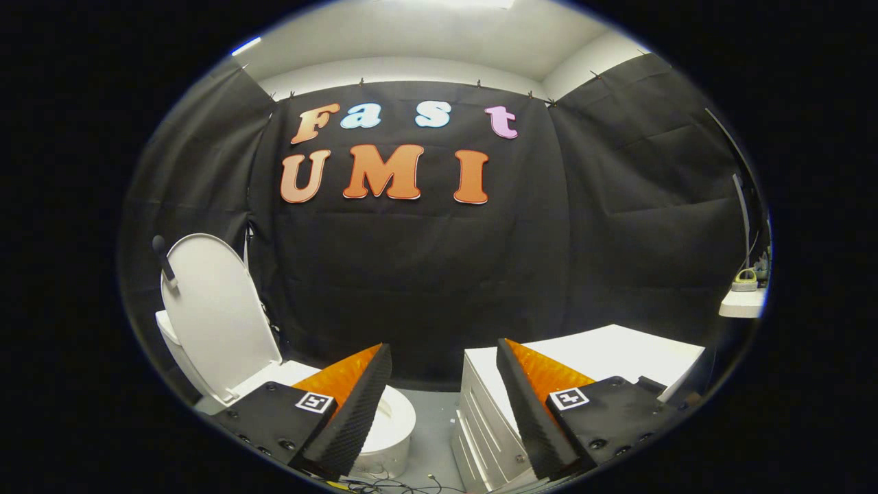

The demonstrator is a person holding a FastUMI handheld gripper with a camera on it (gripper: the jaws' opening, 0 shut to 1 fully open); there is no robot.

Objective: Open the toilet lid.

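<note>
Off to the left of the claw (442, 384), the toilet lid (216, 312) stands raised, leaning back toward the black cloth, with the seat and bowl (392, 418) exposed below it, partly behind the left finger. The opening looks done, judging by that upright lid. The claw's fingers are spread wide with nothing between them, well clear of the toilet. To the right, behind the right finger, sits a white cabinet (480, 412).

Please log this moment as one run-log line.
toilet lid: raised upright | gripper: open, holding nothing, apart from lid | white cabinet: beyond fingers
</note>
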